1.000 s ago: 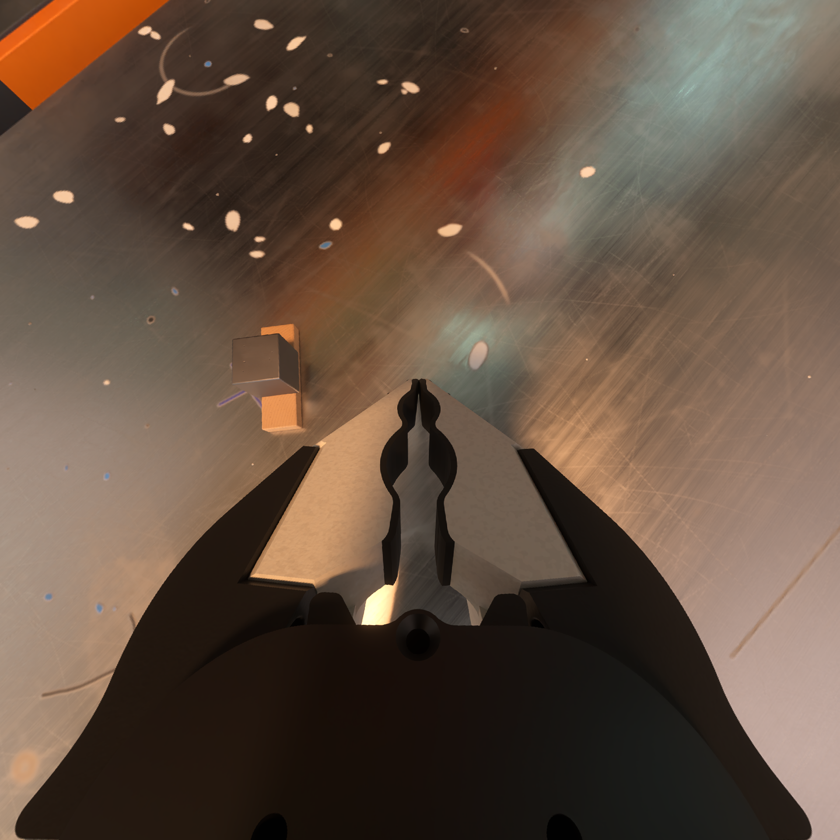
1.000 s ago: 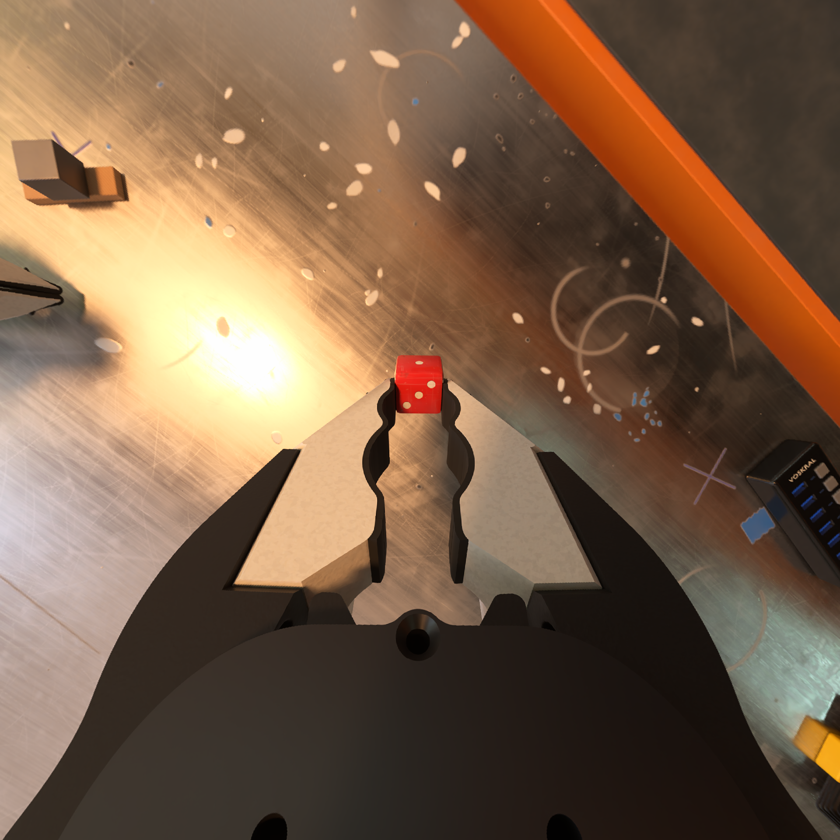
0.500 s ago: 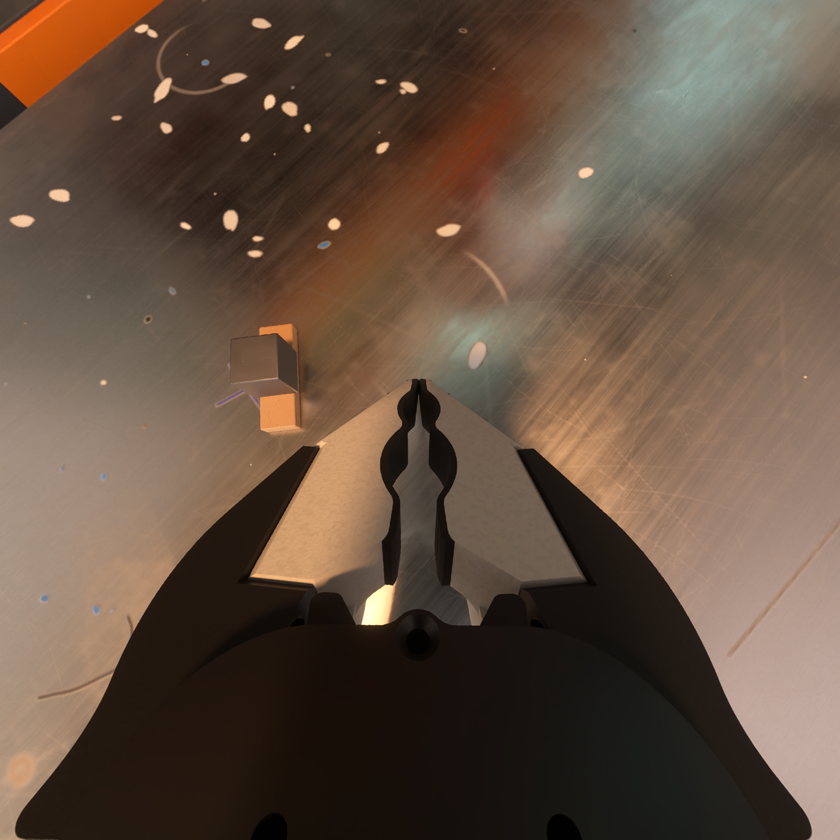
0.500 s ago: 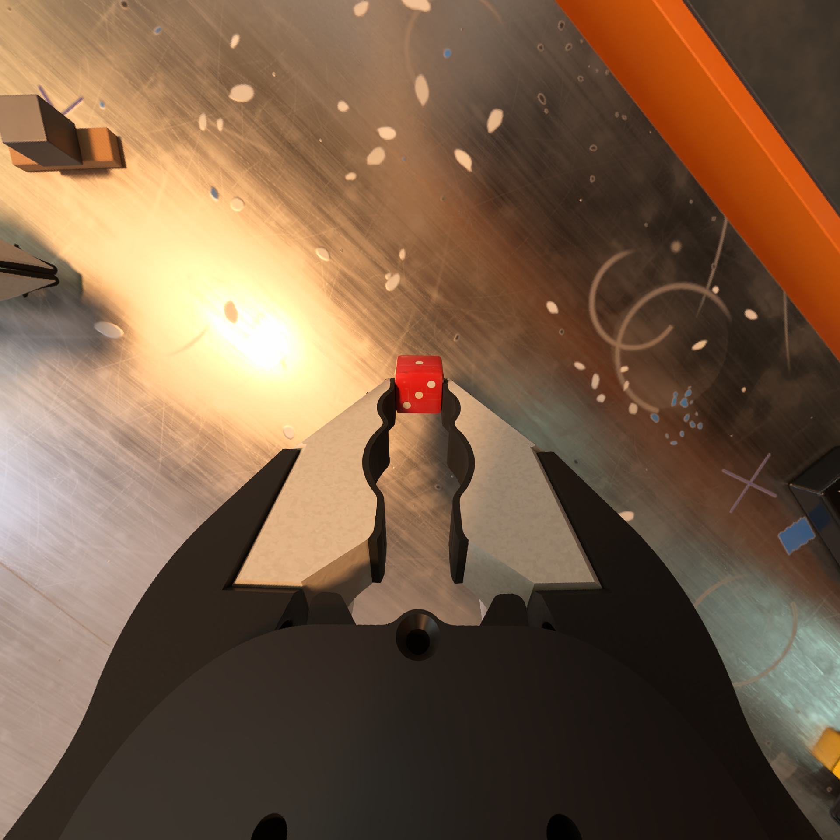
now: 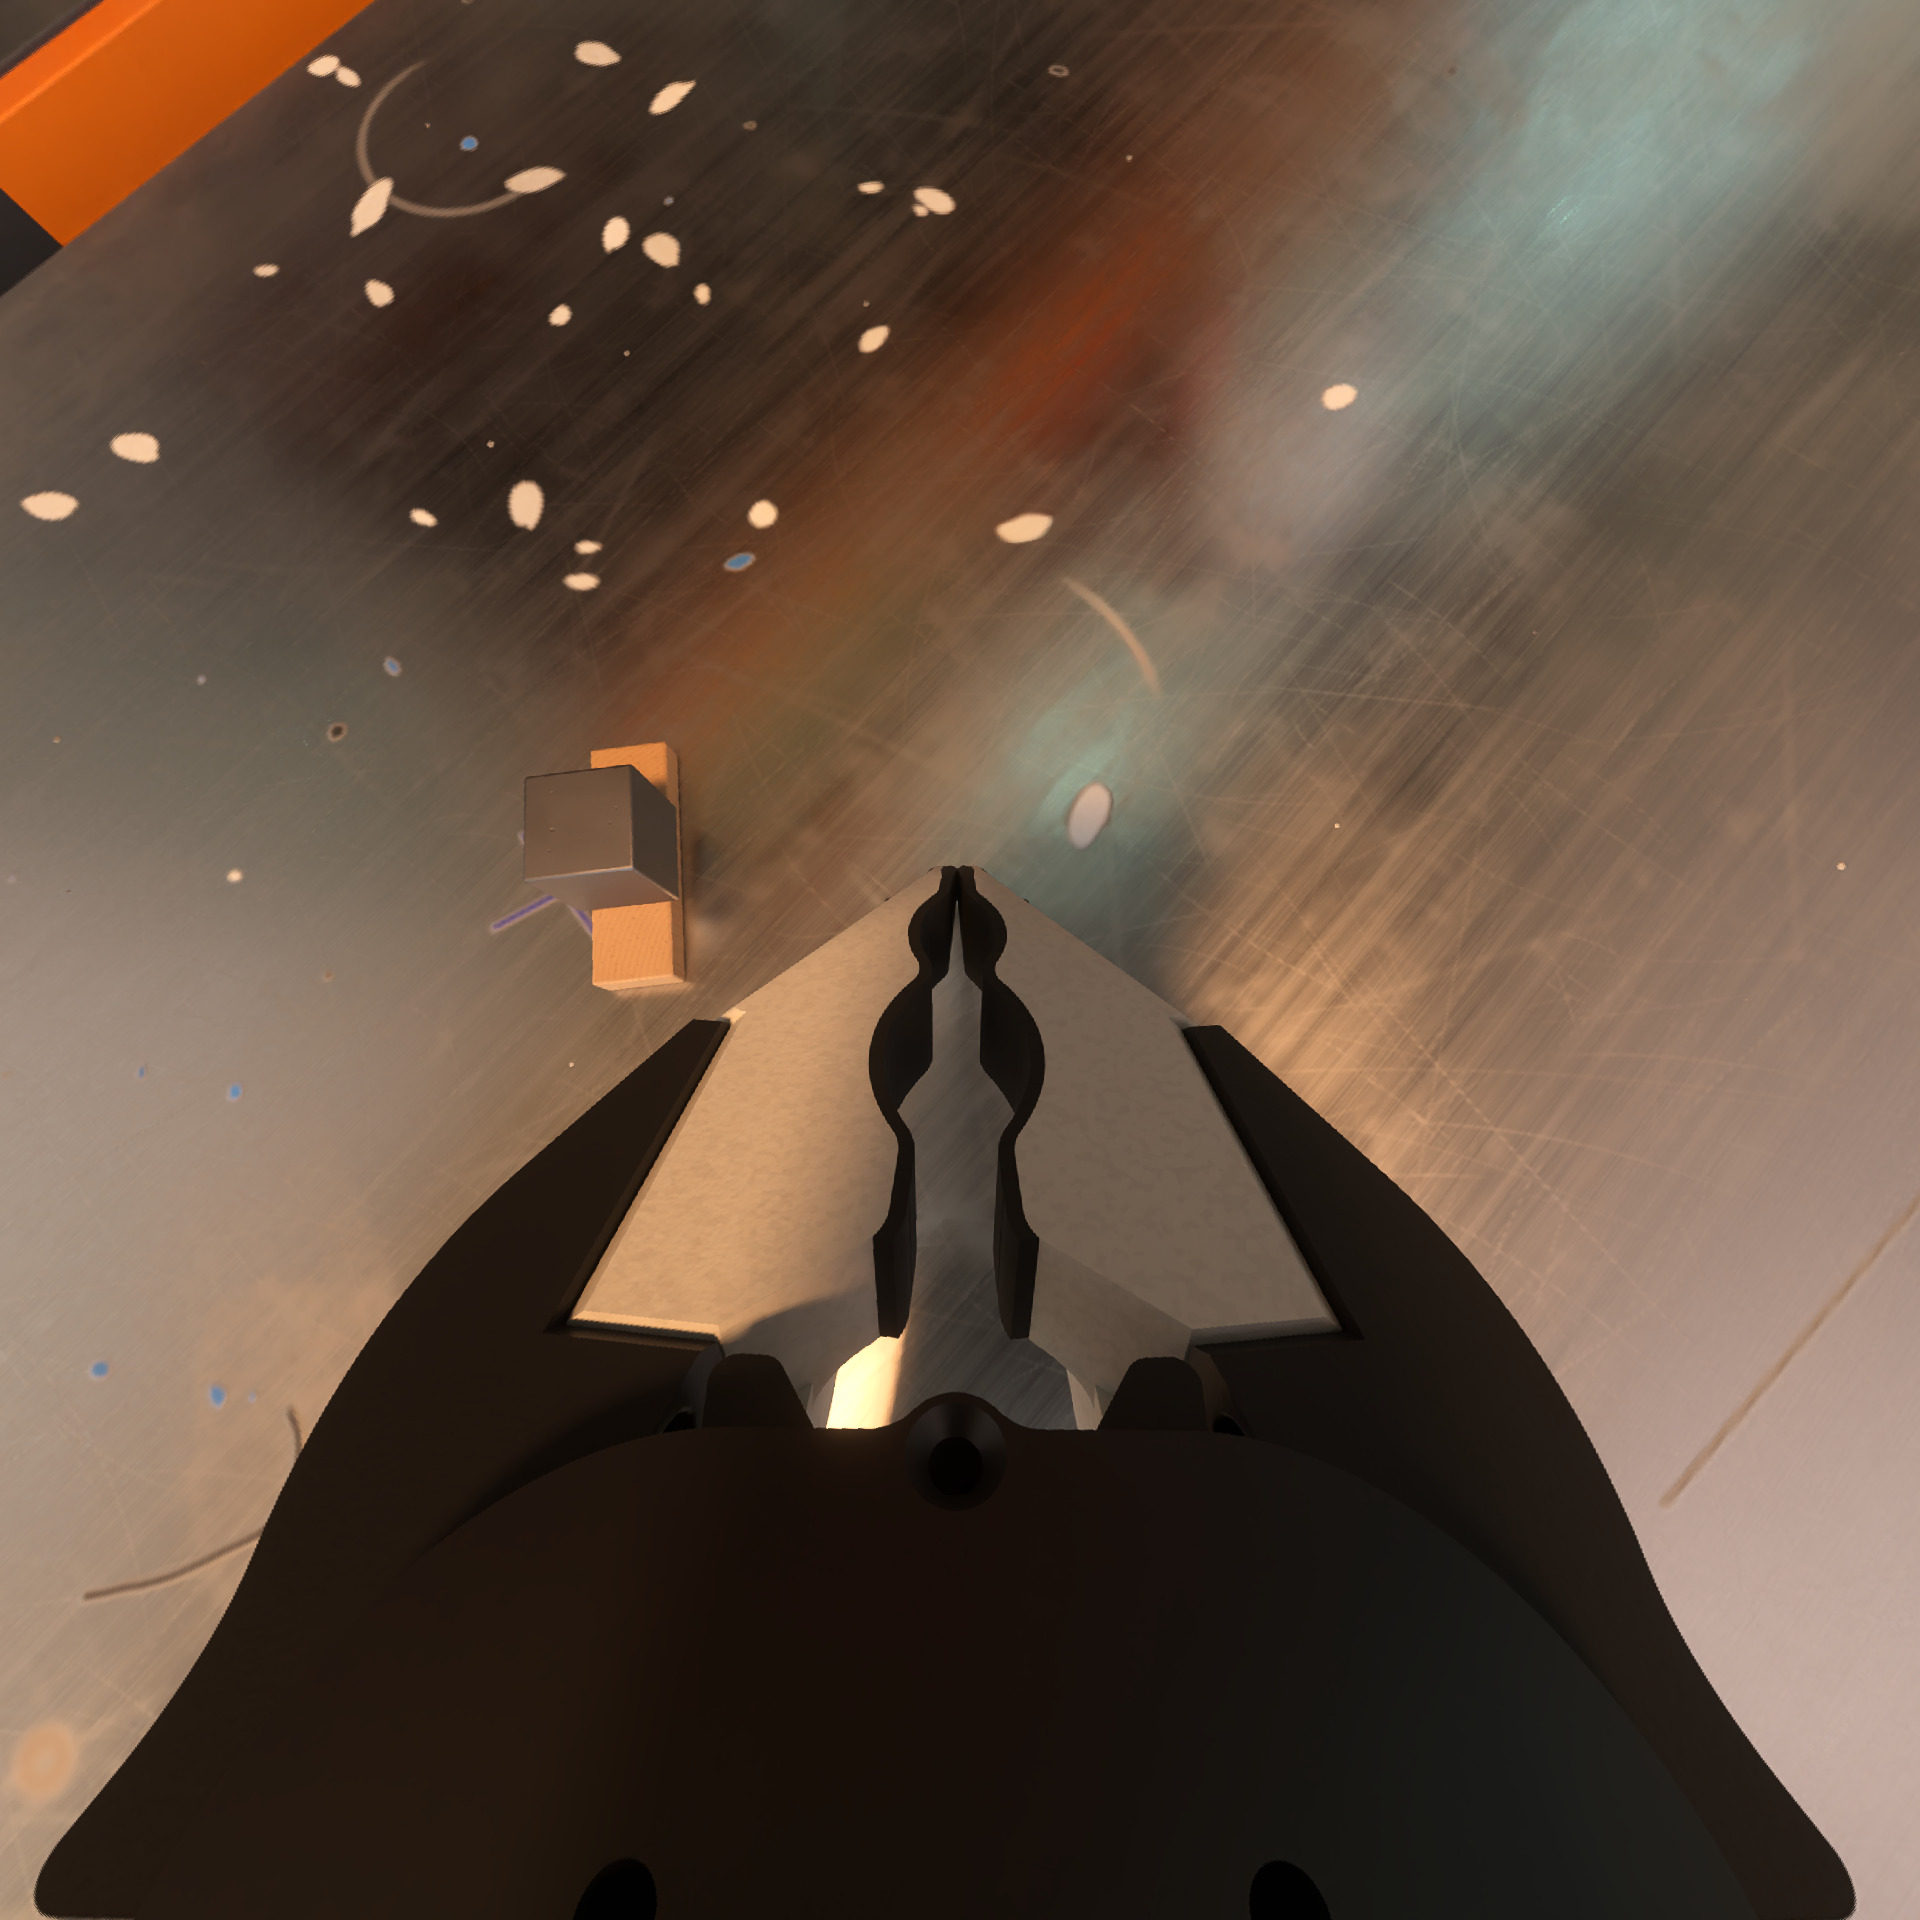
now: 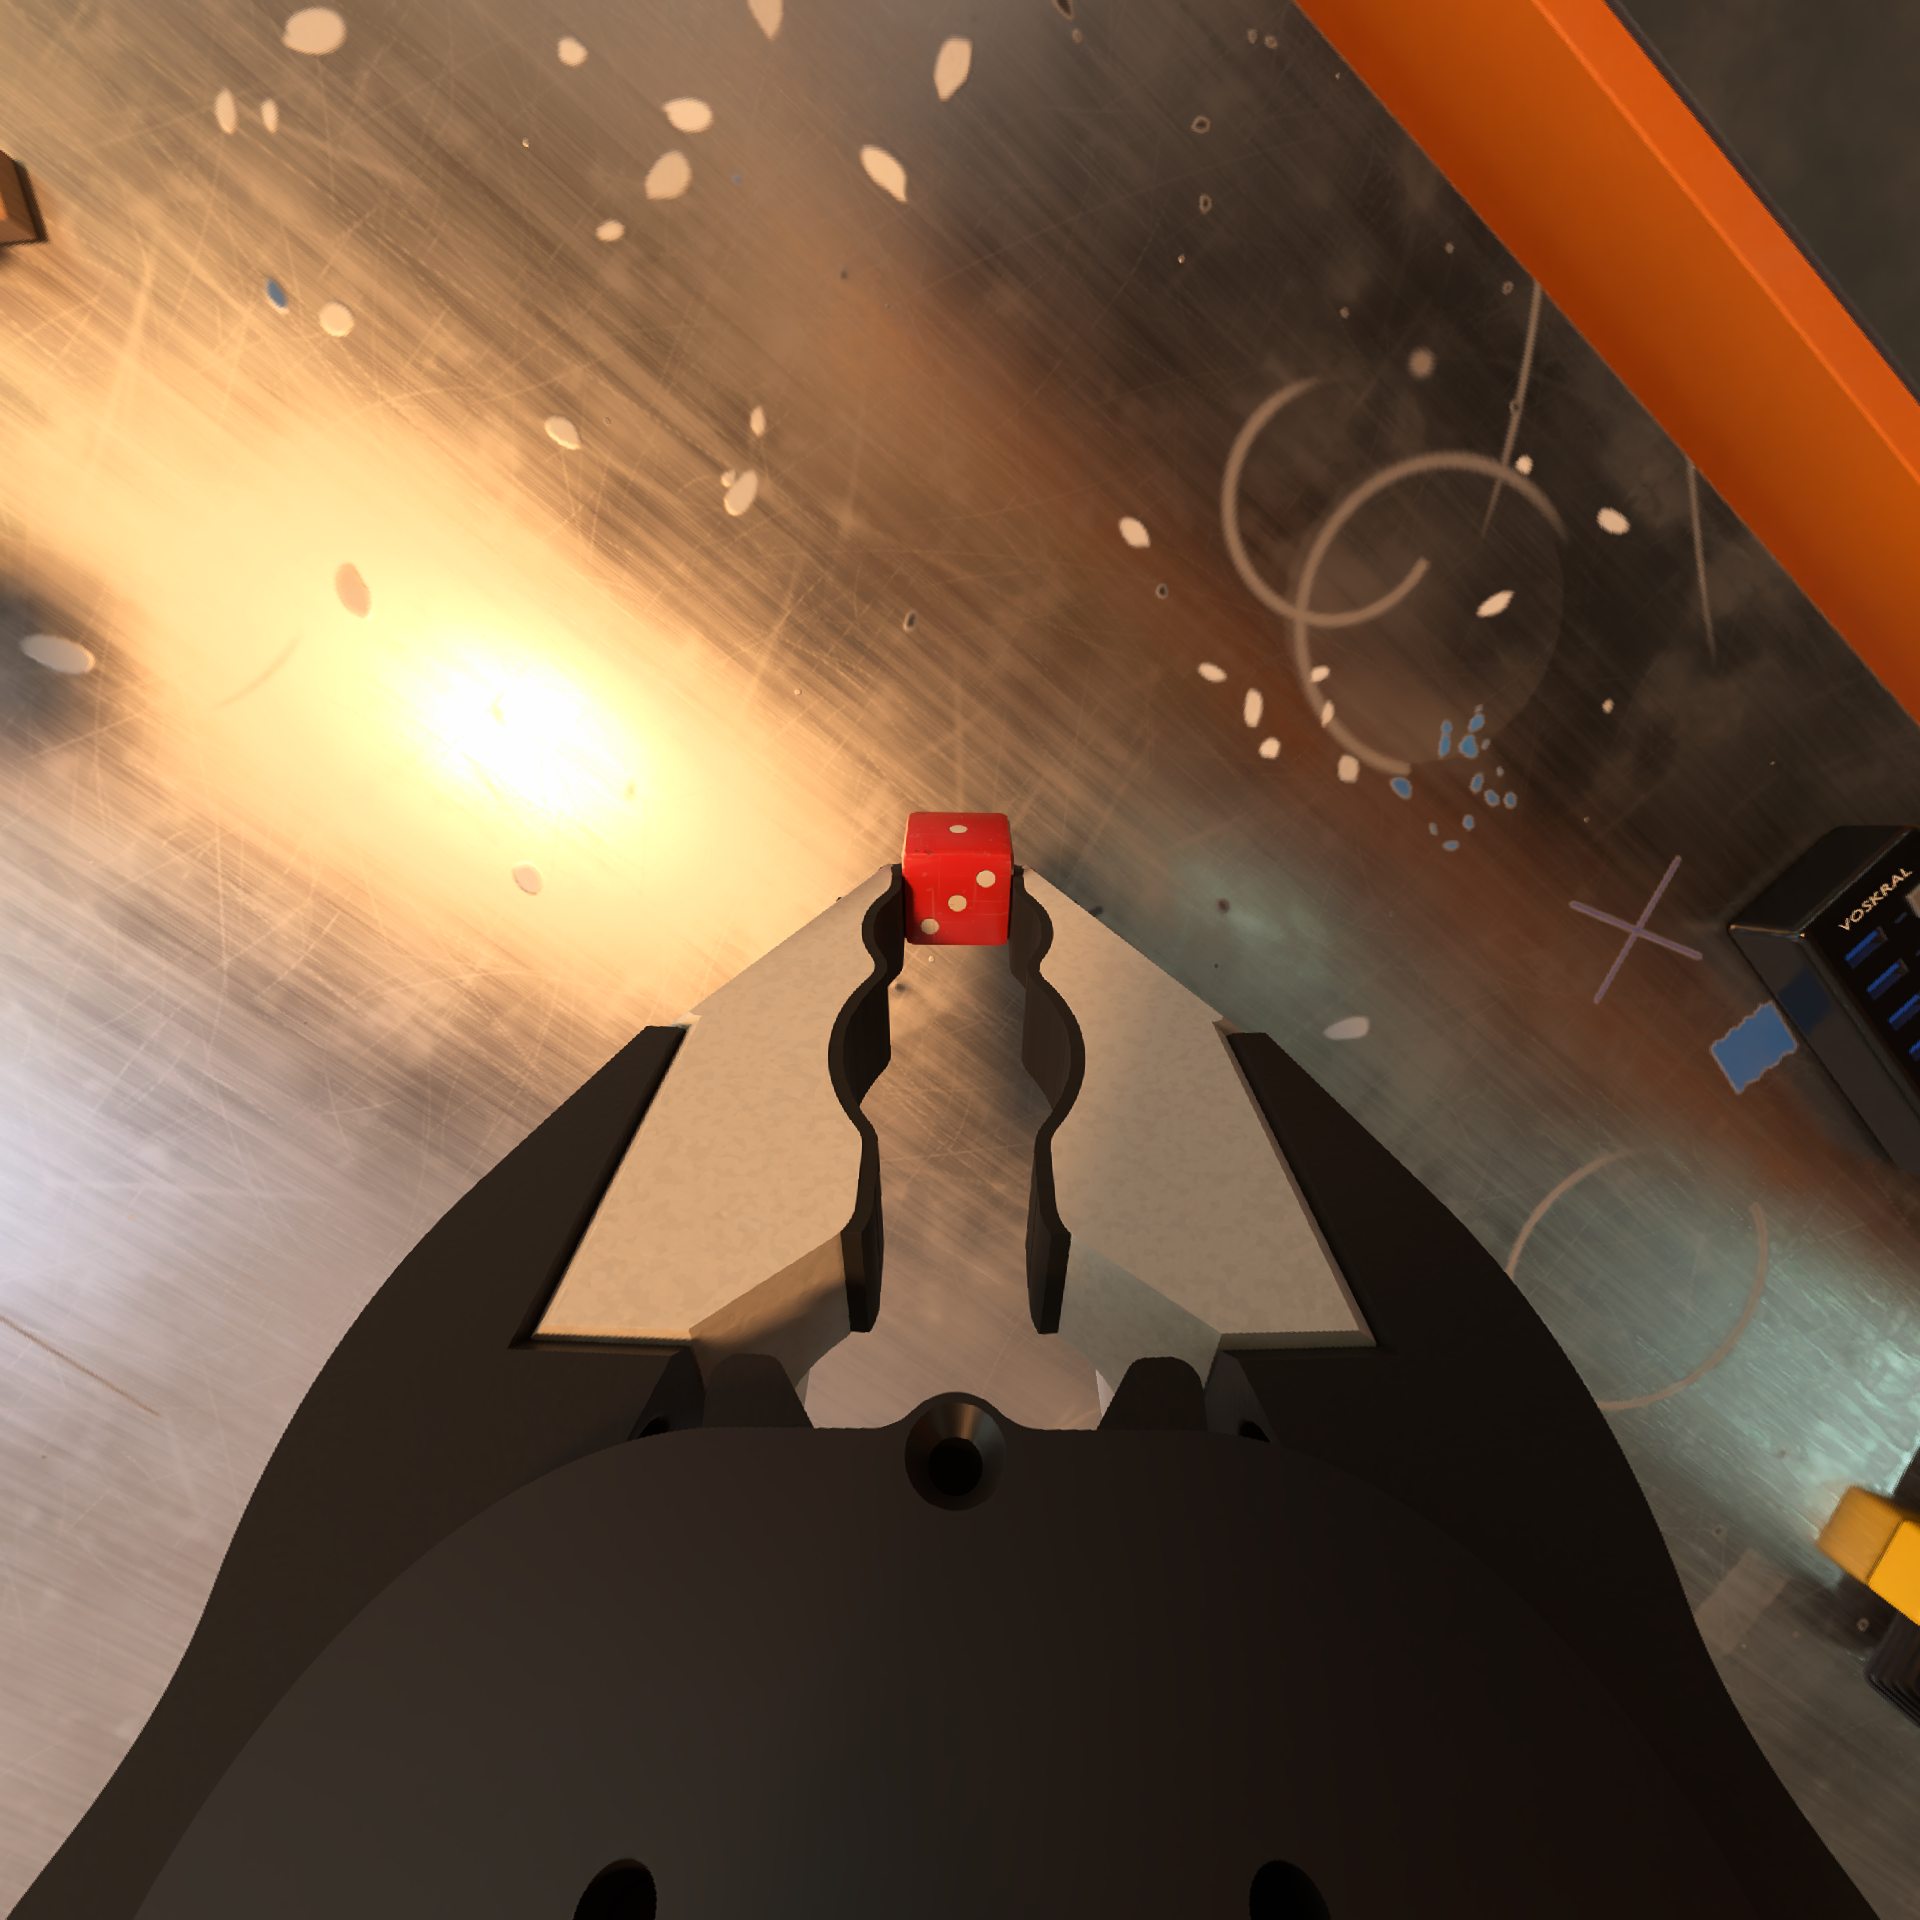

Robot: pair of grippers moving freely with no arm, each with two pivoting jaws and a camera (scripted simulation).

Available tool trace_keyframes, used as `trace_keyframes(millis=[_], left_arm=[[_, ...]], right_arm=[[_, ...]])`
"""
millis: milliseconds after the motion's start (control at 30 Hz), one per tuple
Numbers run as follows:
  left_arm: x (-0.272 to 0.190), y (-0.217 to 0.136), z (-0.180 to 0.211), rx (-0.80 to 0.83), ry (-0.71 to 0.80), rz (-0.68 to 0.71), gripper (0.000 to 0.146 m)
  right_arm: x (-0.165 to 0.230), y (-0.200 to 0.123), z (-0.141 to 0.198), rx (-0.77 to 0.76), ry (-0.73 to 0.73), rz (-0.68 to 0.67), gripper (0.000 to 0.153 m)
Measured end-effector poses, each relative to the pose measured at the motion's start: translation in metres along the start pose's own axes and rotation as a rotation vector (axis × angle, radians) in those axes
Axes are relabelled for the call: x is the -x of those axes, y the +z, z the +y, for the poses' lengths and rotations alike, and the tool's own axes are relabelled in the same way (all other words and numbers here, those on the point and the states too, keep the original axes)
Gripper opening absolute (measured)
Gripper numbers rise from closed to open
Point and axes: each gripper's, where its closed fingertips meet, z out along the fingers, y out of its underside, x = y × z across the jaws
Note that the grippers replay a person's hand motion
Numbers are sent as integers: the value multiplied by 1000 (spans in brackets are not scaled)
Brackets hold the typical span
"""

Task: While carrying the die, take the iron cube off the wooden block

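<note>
Your left tongs [image 5: 956, 883] are pressed closed and empty; the iron cube [image 5: 597, 836] sits on the wooden block [image 5: 636, 940] just ahead-left, unobstructed on the desk [image 5: 1455, 727]. Your right tongs [image 6: 956, 883] clamp the red die [image 6: 956, 878]; a black device [image 6: 1860, 987] lies far right.

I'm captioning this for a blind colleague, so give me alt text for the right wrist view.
The right gripper is shut on a red die with white pips, held at its fingertips above a scratched metal table. An orange rail runs along the table's far right edge, and a dark box with blue markings sits at the right.
</note>
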Motion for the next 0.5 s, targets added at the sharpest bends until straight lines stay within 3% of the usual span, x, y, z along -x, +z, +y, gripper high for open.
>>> trace_keyframes(millis=[500], left_arm=[[0,0,0,0,3,-2,0]], right_arm=[[0,12,-26,-32,-32,10,19]])
